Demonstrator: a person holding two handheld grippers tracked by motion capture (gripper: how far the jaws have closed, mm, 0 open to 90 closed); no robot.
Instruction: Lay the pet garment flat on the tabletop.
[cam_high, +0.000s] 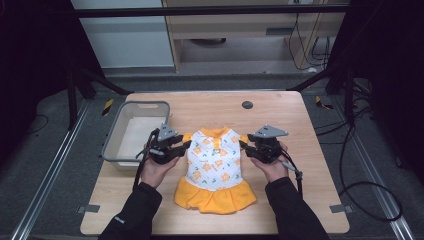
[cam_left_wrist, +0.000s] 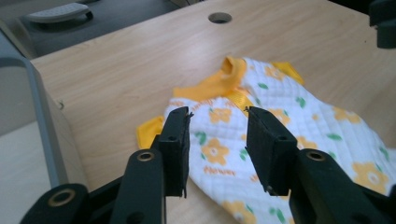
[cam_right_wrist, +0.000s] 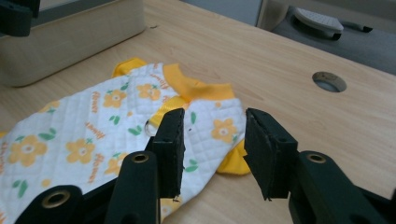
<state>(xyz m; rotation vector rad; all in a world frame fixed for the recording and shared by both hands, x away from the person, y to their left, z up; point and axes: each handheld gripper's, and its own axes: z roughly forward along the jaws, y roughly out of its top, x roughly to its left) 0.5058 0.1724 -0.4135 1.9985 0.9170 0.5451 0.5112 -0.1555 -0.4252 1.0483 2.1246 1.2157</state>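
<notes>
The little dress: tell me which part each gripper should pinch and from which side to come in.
The dress lies flat, collar away from the person, skirt near. Pinch the two shoulders by the short yellow sleeves: the left gripper from the dress's left edge, the right gripper from its right edge. Both are open and already aimed there, and the thin edges probably suit a low sideways pinch.

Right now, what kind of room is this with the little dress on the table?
Probably a lab or workshop set up for recording, not a home. The little dress lies on a wooden table inside a metal frame, and cables trail over the grey floor.
</notes>
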